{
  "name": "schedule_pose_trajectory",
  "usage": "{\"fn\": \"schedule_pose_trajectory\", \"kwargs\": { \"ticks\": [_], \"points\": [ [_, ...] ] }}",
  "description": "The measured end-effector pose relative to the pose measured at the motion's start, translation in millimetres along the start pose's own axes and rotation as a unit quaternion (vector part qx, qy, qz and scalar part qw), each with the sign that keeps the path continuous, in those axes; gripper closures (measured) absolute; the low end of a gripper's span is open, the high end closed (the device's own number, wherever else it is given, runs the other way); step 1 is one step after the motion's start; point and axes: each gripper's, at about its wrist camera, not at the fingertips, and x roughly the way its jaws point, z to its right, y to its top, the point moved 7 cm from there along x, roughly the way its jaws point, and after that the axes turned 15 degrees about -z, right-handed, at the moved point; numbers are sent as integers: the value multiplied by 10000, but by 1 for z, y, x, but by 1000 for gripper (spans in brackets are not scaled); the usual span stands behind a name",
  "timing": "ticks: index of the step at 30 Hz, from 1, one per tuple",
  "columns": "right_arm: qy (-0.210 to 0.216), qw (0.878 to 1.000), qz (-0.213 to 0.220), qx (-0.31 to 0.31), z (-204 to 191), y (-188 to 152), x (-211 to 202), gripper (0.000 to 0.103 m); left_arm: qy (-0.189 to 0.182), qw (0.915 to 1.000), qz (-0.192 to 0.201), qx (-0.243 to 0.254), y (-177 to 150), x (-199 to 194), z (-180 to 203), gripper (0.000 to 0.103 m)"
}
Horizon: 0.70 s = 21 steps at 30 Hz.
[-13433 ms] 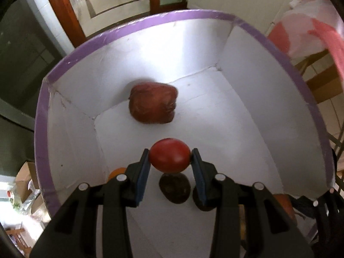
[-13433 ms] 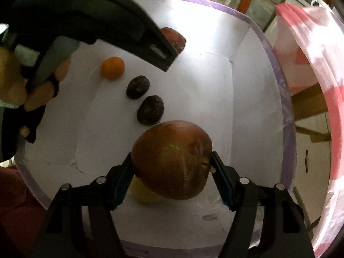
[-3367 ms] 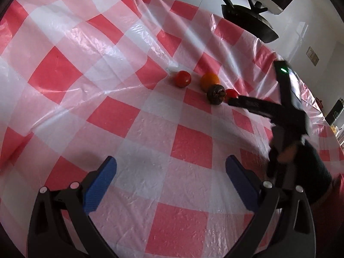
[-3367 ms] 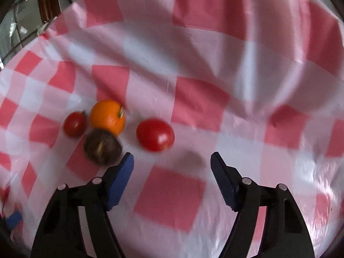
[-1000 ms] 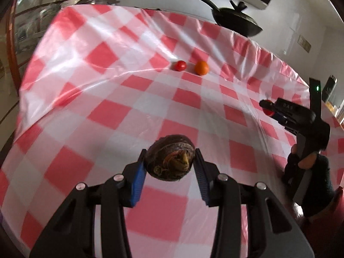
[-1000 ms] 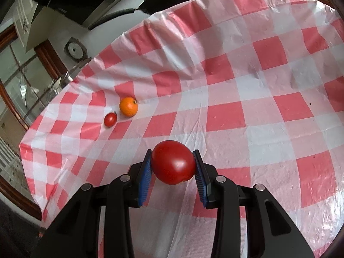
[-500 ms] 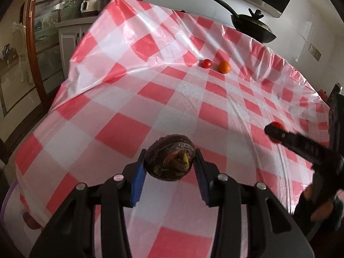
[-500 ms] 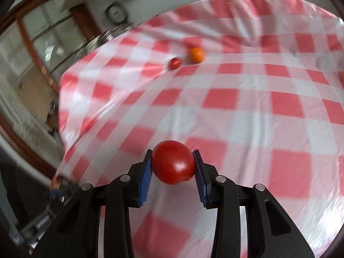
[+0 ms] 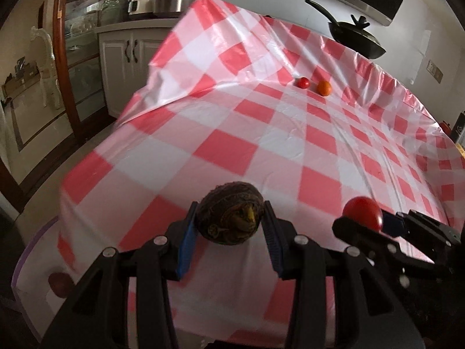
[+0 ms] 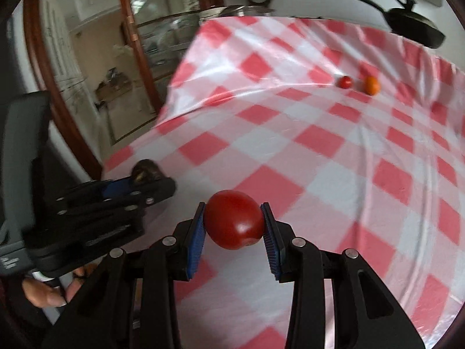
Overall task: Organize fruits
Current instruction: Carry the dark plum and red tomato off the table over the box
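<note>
My left gripper (image 9: 231,221) is shut on a dark brown wrinkled fruit (image 9: 231,212), held above the near edge of the red-and-white checked tablecloth (image 9: 261,133). My right gripper (image 10: 234,224) is shut on a red tomato (image 10: 234,219); it also shows in the left wrist view (image 9: 361,210), to the right of the left gripper. A small red tomato (image 9: 302,82) and an orange (image 9: 324,87) lie together at the far side of the table. A white box with a purple rim (image 9: 26,261) shows at lower left, with a dark red fruit (image 9: 59,283) inside.
A black pan (image 9: 353,39) sits beyond the table's far edge. A glass cabinet with a wooden frame (image 9: 66,67) and white cupboards (image 9: 128,55) stand to the left. The left gripper appears in the right wrist view (image 10: 139,180) at the left.
Both grippers, still holding their fruits, have pulled back toward the table's near-left edge. The box rim and more of the cabinet have come into view.
</note>
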Motion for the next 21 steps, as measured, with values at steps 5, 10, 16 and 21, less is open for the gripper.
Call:
{"fn": "schedule_pose_trajectory", "kwargs": {
  "ticks": [5,10,16,21],
  "points": [
    [-47,9984,-78,-559,-37,-8,5,66,78,9999,-4,-65,-13,-6,-20,60],
    [45,9943,-273,-1032,-70,-21,18,66,56,9996,116,-263,-25,-22,-42,60],
    [154,9871,-348,-1553,-103,-33,27,65,247,9974,195,-643,-37,-32,-81,60],
    [203,9775,-314,-2074,-130,-43,28,65,517,9941,70,-954,-65,-30,-119,60]
  ]
}}
